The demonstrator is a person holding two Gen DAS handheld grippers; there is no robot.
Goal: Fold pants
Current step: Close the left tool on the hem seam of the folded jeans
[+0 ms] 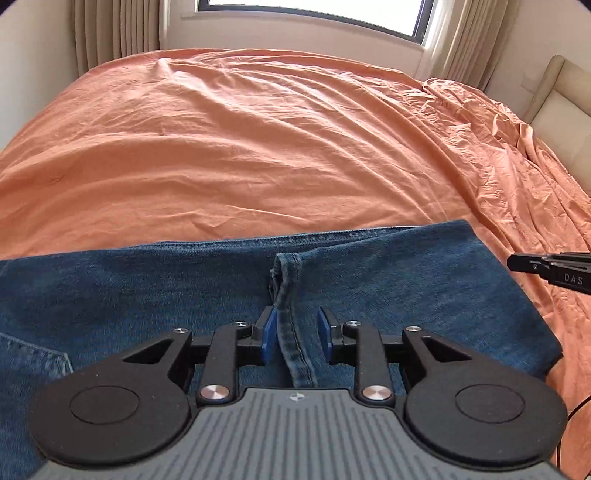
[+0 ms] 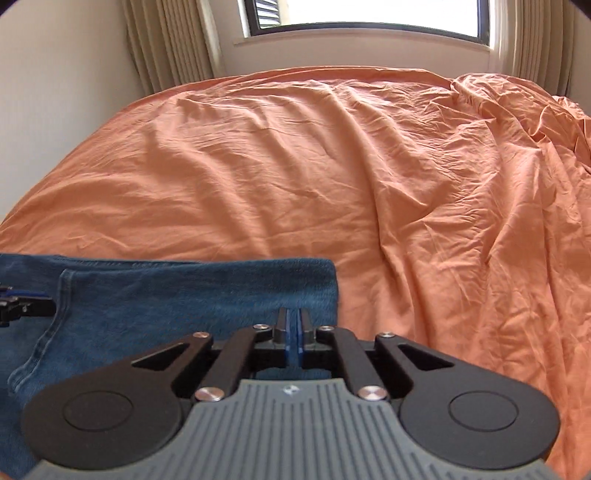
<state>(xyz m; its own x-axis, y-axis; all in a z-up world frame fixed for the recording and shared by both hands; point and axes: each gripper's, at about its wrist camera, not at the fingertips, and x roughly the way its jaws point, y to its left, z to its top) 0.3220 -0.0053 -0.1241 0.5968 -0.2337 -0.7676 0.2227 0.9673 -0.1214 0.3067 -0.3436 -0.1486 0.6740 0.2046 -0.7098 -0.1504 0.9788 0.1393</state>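
Note:
Blue denim pants point(image 1: 147, 295) lie folded on the orange bed sheet point(image 1: 258, 147), near the bed's front edge. My left gripper point(image 1: 295, 328) is open, its blue pads on either side of a raised hem seam point(image 1: 286, 291) of the pants. My right gripper point(image 2: 294, 325) is shut just above the pants point(image 2: 184, 295) near their right edge; whether it pinches cloth is hidden. The right gripper's tip also shows in the left wrist view point(image 1: 546, 267), and the left gripper shows at the left edge of the right wrist view point(image 2: 22, 302).
The sheet is wrinkled and bunched at the right point(image 2: 517, 147). A window point(image 2: 369, 14) and curtains point(image 2: 166, 44) stand behind the bed. A beige padded headboard point(image 1: 561, 110) is at the right.

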